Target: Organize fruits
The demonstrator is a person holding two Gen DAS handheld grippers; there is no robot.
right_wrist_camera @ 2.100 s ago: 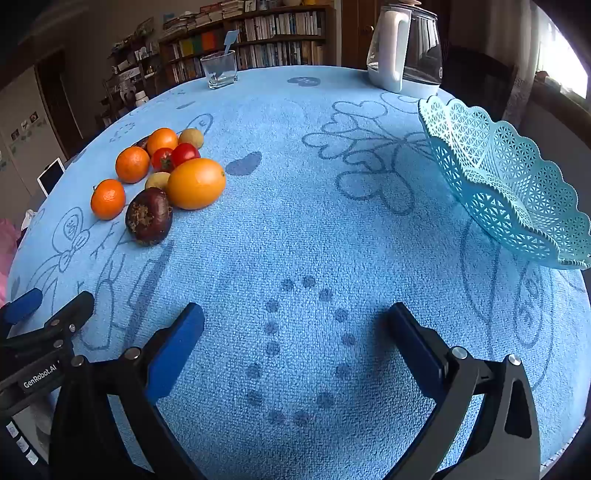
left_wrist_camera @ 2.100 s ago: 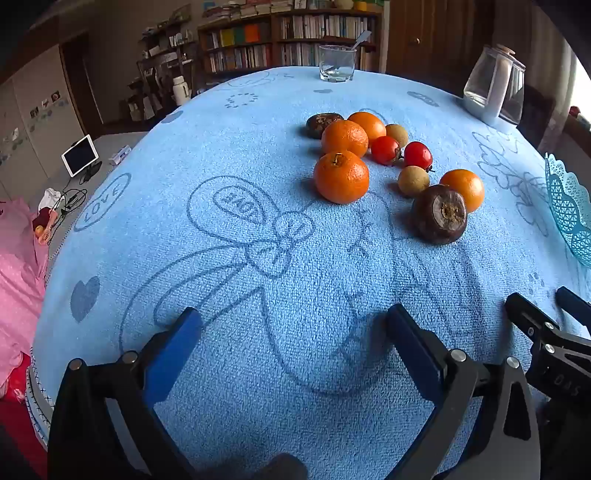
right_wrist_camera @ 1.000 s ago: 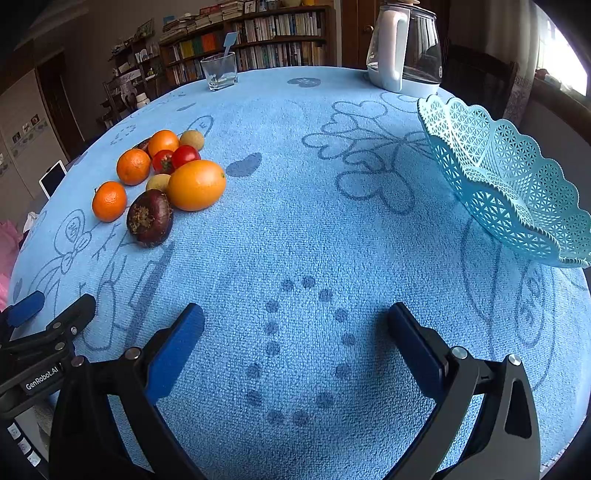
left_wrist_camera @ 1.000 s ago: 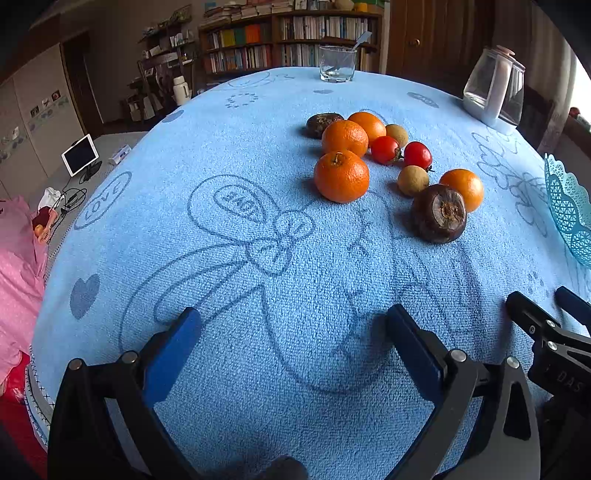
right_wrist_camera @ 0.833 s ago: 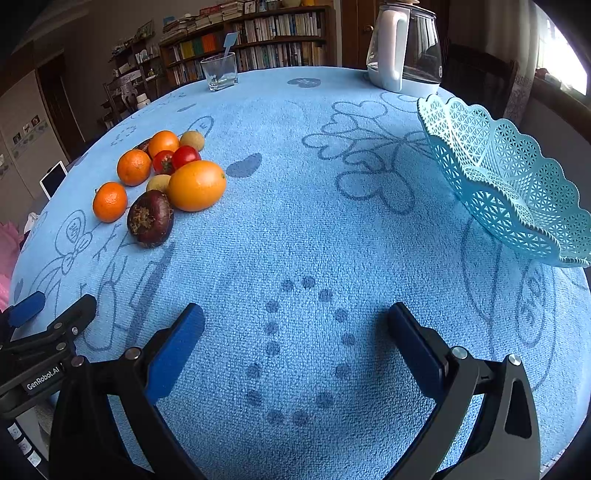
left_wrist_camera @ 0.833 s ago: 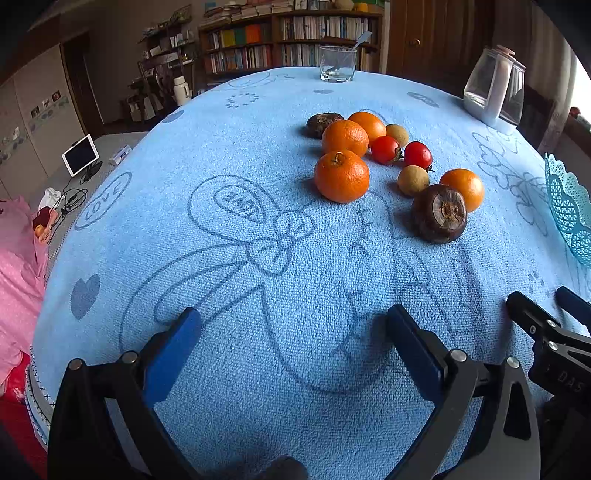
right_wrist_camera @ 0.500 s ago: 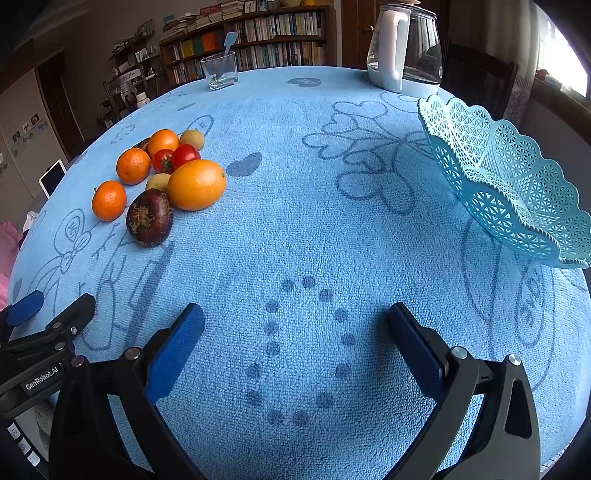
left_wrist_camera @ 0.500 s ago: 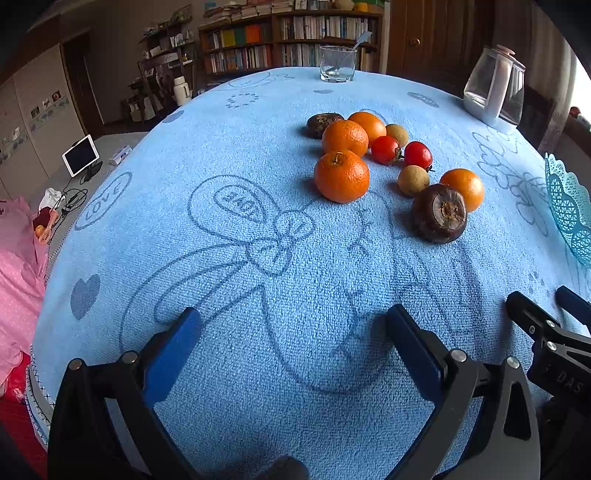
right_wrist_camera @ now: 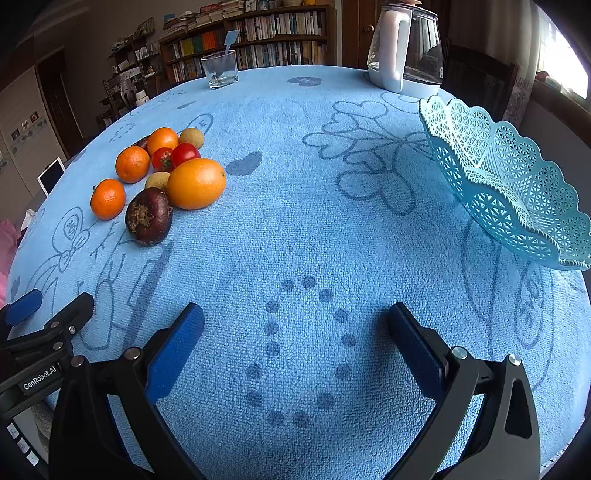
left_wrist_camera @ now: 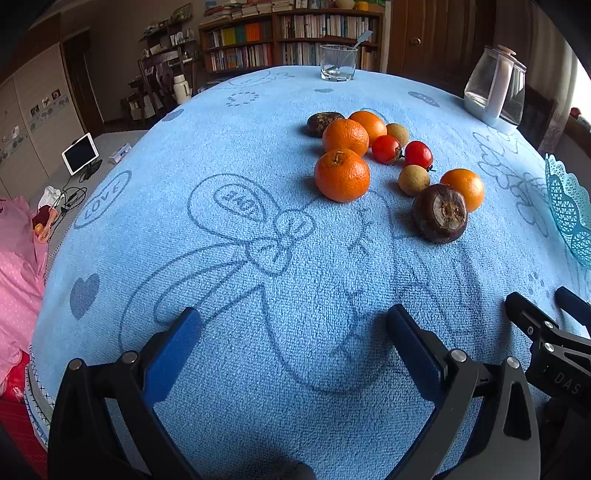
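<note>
- left gripper (left_wrist_camera: 293,332) jaws spread wide, holding nothing, low over the blue cloth (left_wrist_camera: 221,288).
- right gripper (right_wrist_camera: 295,328) likewise wide and bare, beside it.
- fruits (right_wrist_camera: 162,181) lie clustered on the cloth, well apart from both grippers.
- lattice basket (right_wrist_camera: 517,184) on the right, no fruit seen inside.
- drinking glass (right_wrist_camera: 220,69) holds a spoon; kettle (right_wrist_camera: 404,48) near the far edge.

Dim room behind a desk (left_wrist_camera: 229,280) draped in blue patterned towelling. Along the far wall, dark wooden bookshelves (left_wrist_camera: 291,33) packed with books, beside a brown wooden door (left_wrist_camera: 417,37). At the right edge, bright daylight through a window (right_wrist_camera: 561,59). Pale cupboards (left_wrist_camera: 22,122) at left.
</note>
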